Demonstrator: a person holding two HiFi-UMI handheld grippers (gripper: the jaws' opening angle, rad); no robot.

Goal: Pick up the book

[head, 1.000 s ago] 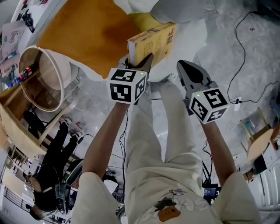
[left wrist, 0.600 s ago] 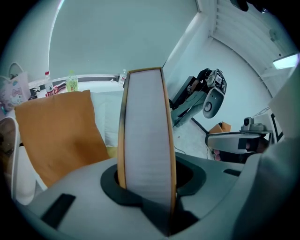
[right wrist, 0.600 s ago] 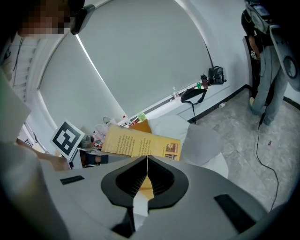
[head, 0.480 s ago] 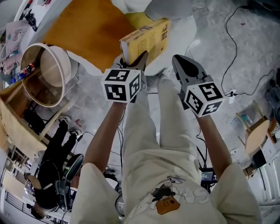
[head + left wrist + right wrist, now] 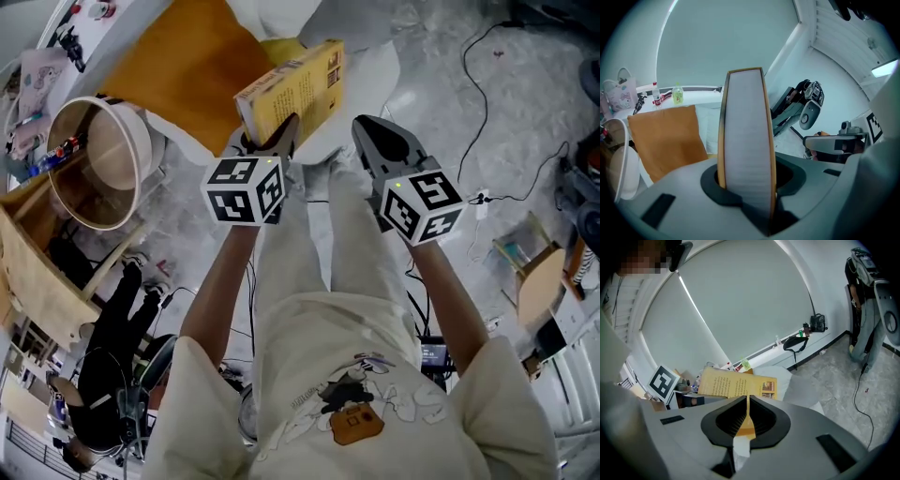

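Observation:
The book (image 5: 291,89) has a yellow cover and hangs in the air, tilted, above white bedding (image 5: 375,70). My left gripper (image 5: 275,141) is shut on its lower edge. In the left gripper view the white page edge of the book (image 5: 745,136) stands upright between the jaws of the left gripper (image 5: 746,176). My right gripper (image 5: 373,134) hovers just right of the book, shut and holding nothing. In the right gripper view the right gripper (image 5: 748,400) has its jaws together, and the book (image 5: 733,383) shows beyond them.
An orange cushion (image 5: 178,66) lies on the bedding behind the book. A round pale basket (image 5: 94,164) stands at the left beside a wooden shelf (image 5: 37,272). Cables (image 5: 473,94) run over the grey floor at the right. A person in black (image 5: 112,366) is at lower left.
Both grippers have risen together. The book has gone up with the left gripper, away from the bedding, and shifted left in the head view.

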